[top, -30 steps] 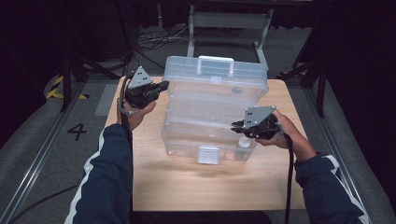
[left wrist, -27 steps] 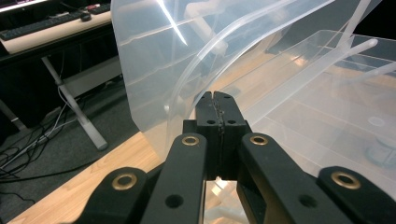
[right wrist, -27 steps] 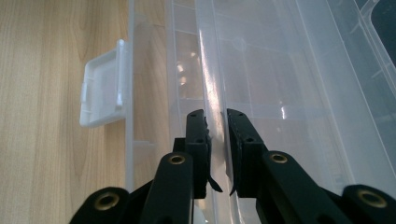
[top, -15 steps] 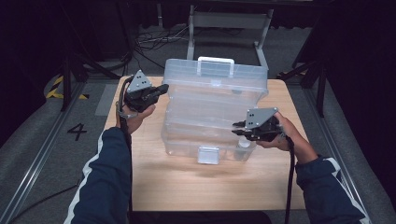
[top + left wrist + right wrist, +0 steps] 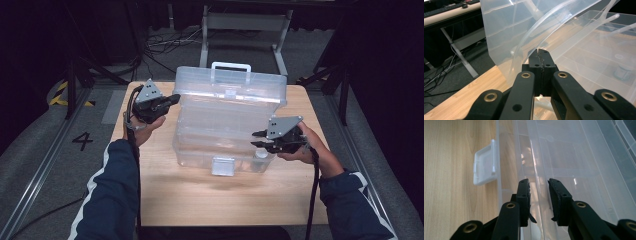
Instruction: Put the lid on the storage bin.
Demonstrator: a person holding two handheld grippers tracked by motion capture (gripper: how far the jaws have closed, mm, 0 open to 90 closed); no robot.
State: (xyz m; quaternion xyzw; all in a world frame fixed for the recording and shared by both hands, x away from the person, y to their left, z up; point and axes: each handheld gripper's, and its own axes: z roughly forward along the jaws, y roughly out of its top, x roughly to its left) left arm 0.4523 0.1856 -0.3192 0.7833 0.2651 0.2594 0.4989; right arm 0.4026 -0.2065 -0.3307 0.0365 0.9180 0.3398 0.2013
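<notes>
High view. Clear plastic box [image 5: 227,125] stands mid-bench [image 5: 210,195], lid [image 5: 231,90] raised and leaning back, white carry handle [image 5: 231,67] on its top edge, white latch [image 5: 223,166] on the near wall. Left hand-held gripper [image 5: 172,99] sits at the lid's left edge, jaws pressed together. Right hand-held gripper [image 5: 256,139] is at the box's right front corner, jaws a little apart and just been opening. Inside the base, near that corner, a small round container [image 5: 260,154]; the rest looks bare, though glare blurs it.

Left gripper view. Jaws closed tight against each other, tips against or just beside the lid's rim; whether plastic is pinched between them I cannot tell. The small container [image 5: 623,72] shows through the clear wall.

Right gripper view. Pads [image 5: 523,192] stand apart on either side of a thin clear wall or rim of the box, not pressing on it. Latch [image 5: 485,165] off to the left.

Judgement: box is light, thin-walled, glossy and likely slippery; it would flex under a hard pinch. Best holds look like the rim edges, latch tab or handle.
</notes>
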